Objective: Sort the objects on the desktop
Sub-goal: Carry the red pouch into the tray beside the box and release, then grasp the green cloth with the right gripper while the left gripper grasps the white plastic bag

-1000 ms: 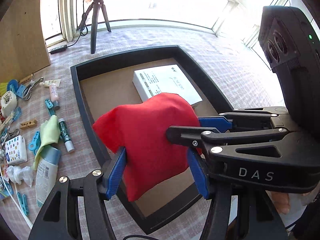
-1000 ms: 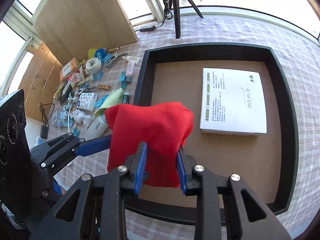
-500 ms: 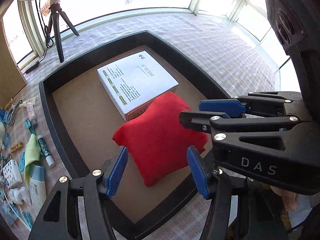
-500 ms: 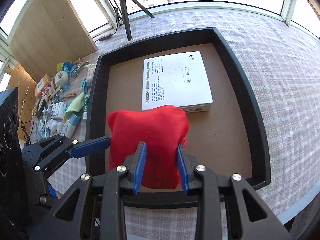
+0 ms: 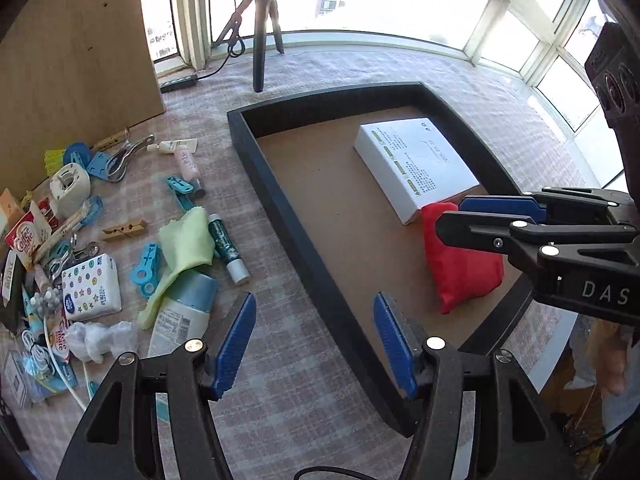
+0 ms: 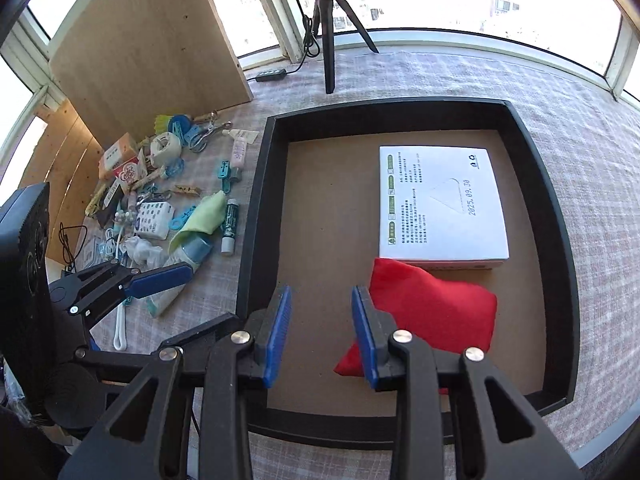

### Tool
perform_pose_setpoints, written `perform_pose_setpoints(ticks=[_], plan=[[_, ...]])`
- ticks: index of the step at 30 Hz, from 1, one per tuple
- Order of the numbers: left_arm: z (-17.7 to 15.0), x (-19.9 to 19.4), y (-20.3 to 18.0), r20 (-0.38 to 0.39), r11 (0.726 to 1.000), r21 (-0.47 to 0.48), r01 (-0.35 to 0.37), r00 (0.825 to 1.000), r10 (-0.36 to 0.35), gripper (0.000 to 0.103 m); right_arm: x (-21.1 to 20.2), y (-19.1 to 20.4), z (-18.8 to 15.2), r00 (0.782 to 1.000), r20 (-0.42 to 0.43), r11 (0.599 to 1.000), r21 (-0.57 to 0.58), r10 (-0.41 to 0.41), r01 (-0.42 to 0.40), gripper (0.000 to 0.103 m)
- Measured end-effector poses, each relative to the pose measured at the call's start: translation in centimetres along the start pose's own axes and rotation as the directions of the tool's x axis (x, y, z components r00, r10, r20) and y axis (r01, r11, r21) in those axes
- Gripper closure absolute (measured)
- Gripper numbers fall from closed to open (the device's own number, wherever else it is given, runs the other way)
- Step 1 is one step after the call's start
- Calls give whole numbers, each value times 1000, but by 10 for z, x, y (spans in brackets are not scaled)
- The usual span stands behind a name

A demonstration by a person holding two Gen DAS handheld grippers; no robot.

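A red cloth pouch [image 6: 432, 308] lies inside the black tray [image 6: 256, 208], at its near side, touching a white box [image 6: 442, 202]. It also shows in the left wrist view [image 5: 460, 264], beside the box [image 5: 416, 166]. My right gripper [image 6: 320, 332] is open and empty above the tray floor, just left of the pouch. My left gripper [image 5: 314, 344] is open and empty over the tray's left wall [image 5: 296, 236]. A pile of small desk items [image 5: 84, 240] lies on the table to the left of the tray.
The pile holds clips, a green cloth [image 5: 186, 240], a lip balm stick [image 5: 228, 248], a tissue pack [image 5: 92, 288], a lotion tube [image 5: 180, 320] and a tape roll [image 5: 70, 184]. A wooden board [image 6: 152, 40] and a tripod [image 6: 326, 28] stand at the back.
My right gripper has opened and let go of the red pouch, which now lies in the tray against the white box. Both grippers have moved left, away from it.
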State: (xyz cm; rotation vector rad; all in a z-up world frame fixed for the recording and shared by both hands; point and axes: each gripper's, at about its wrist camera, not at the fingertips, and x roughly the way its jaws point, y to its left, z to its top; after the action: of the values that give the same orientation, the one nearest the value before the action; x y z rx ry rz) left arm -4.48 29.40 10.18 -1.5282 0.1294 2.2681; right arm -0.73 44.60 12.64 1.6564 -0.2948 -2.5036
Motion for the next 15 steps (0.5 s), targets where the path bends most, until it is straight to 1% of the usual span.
perform_pose_setpoints(ticks=[2,4,8,10,13,15], plan=[[-6,-3,28,-7,998,-53,-38,999,38,45,11,23,10,1000,-13,998,-66,15,-16,72],[-14,-6,57,-27,990,-118,-81,997,79,45,23,46,18,999,-34,990,-136,32,-36,72],[-34,-6,110,-74,958,-250,-139,989,124,45,50,94,30,996,-83,951,-303,35,-59,72],[-43,-4,132,-99,935,-319,-155,987,130,47,62,112,35,994,-106,930,-361,31,-68,72],[-55,0,157,-120,903,-404,-150,987,110,48,82,133,44,987,-158,907,-408,38,-100,71],[-61,2,168,-125,880,-454,-139,988,91,48,98,144,46,984,-175,894,-437,20,-96,70]])
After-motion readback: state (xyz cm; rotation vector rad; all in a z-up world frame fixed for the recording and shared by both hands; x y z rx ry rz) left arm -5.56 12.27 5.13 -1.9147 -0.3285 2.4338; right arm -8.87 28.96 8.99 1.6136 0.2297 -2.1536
